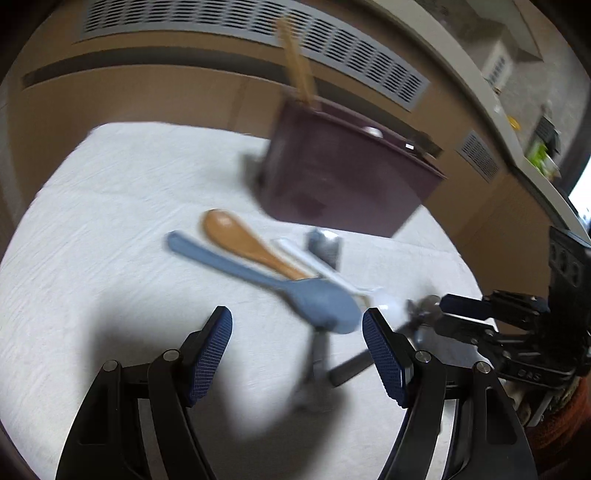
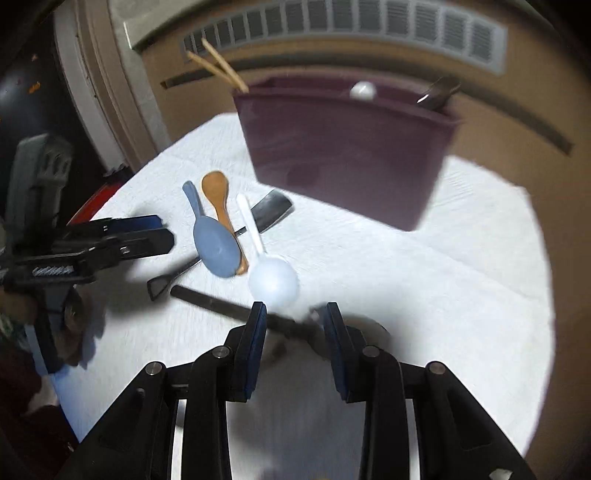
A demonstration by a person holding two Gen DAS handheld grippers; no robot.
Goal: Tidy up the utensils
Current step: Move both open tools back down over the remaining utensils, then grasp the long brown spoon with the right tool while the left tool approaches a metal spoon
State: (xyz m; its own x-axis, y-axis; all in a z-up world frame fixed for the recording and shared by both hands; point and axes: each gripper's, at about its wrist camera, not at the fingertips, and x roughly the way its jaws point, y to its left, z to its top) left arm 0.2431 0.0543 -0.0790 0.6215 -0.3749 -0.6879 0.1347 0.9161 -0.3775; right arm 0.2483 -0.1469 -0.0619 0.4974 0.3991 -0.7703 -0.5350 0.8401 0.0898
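Observation:
A blue spoon, a wooden spoon, a white spoon and a metal spatula lie together on the white table. A dark-handled utensil lies in front of them. A maroon holder stands behind, with chopsticks in it. My left gripper is open, just short of the blue spoon's bowl. My right gripper is open, its pads either side of the dark handle.
A brown wall with grey vents runs behind the table. A counter curves off at the right in the left wrist view. The table's edge lies just behind the holder.

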